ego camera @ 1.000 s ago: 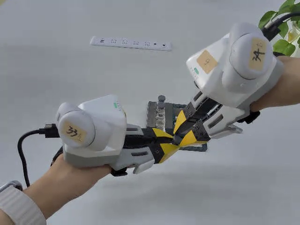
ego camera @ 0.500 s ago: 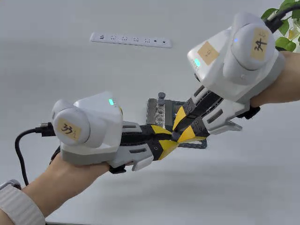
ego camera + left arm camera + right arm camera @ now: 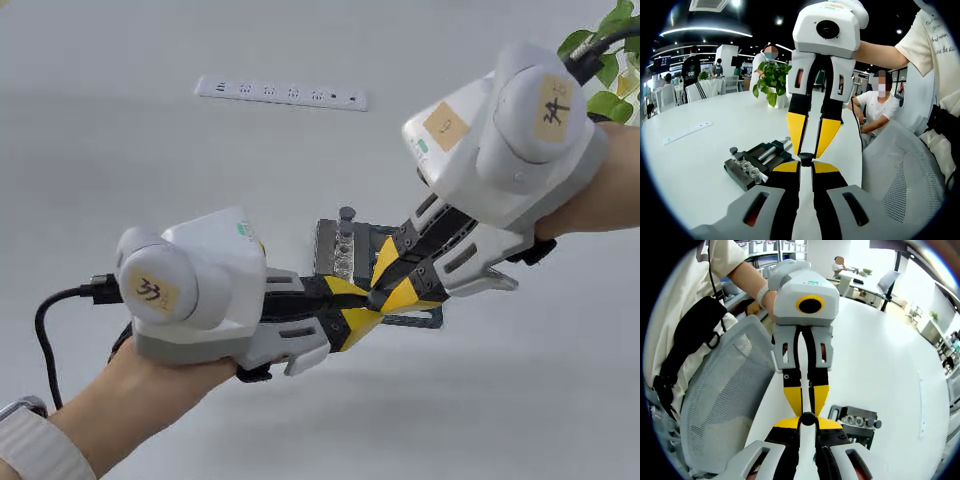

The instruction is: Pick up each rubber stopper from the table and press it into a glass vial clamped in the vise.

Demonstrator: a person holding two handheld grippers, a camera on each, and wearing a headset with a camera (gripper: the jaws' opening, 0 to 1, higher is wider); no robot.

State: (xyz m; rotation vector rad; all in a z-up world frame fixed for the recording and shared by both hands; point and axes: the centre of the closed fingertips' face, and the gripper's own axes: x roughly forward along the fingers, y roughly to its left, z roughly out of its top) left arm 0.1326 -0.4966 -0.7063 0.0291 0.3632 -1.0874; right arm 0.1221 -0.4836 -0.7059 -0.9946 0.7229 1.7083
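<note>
Looks mid-handover: left claw (image 3: pixel 806 167) and right claw (image 3: pixel 809 425) pinched nearly shut tip-to-tip on small dark round rubber stopper (image 3: pixel 805 159), black metal vise (image 3: pixel 771 154) with clear glass vials (image 3: pixel 751 170) just beyond; next, release one, press down.

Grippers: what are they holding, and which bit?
A small dark rubber stopper, pinched between the meeting tips of the left gripper and right gripper; which part, too small to tell.
</note>
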